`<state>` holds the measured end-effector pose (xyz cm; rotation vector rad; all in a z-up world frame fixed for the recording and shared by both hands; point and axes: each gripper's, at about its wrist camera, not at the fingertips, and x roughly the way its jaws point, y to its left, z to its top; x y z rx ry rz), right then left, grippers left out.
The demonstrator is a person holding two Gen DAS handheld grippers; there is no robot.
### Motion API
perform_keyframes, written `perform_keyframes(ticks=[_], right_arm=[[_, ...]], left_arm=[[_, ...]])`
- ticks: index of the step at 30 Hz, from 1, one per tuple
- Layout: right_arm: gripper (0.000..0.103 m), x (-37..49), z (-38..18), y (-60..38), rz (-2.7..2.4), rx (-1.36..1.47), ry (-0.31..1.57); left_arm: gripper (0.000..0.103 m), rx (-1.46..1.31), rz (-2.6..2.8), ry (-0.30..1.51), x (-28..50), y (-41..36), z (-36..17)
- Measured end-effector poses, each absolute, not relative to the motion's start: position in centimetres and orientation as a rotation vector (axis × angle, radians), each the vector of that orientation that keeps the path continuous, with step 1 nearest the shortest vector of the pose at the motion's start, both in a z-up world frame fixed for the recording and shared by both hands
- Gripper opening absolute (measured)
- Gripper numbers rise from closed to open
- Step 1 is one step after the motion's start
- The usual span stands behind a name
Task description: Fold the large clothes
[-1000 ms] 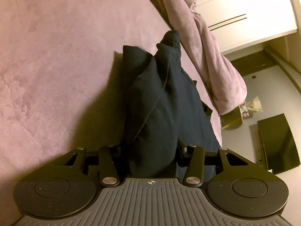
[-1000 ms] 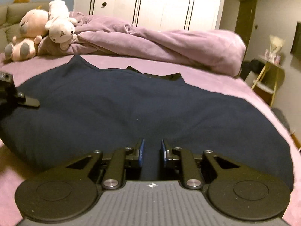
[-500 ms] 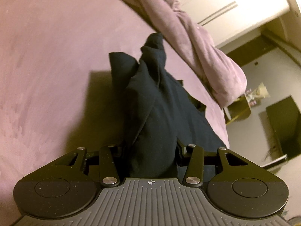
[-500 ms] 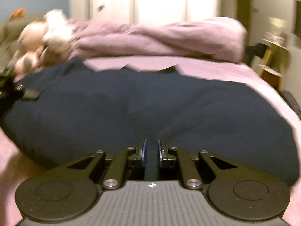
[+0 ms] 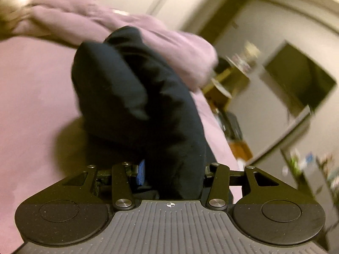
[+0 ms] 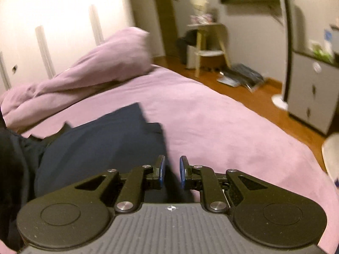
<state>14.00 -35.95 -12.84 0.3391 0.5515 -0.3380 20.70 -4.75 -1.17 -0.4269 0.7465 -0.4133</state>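
The large dark navy garment (image 6: 101, 139) lies on the purple bed sheet (image 6: 211, 127), folded over into a narrower shape at the left of the right wrist view. My right gripper (image 6: 172, 170) grips its near edge; dark cloth fills the narrow gap between the blue pads, and the jaws are opening slightly. In the blurred left wrist view a thick bunch of the same garment (image 5: 135, 97) rises from my left gripper (image 5: 173, 169), which is shut on it, lifted above the sheet (image 5: 36, 97). One blue pad (image 5: 141, 172) shows beside the cloth.
A rumpled purple duvet (image 6: 89, 69) lies along the far side of the bed, before white wardrobe doors (image 6: 53, 21). Beyond the bed's right edge are wooden floor, a pale stool (image 6: 209, 42), dark items on the floor (image 6: 241, 76) and a grey cabinet (image 6: 311, 89).
Both grippers have swung sideways fast and rolled. The spread garment is now folded narrower. The left gripper has risen with its bunch. The plush toys have left the right view.
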Motion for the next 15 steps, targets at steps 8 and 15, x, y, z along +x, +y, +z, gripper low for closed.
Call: perform_keyframes(ticks=[8,15], right_arm=[[0.018,11.4,-14.2,-39.1,-0.379,0.381,0.572],[0.019,11.3,-14.8,-40.5,-0.378,0.426,0.608]], left_arm=[[0.052,-0.383,-0.505,0.903,23.3,-15.9,-8.9],[0.08,-0.353,-0.571,0.837,21.8,-16.4,-8.6]])
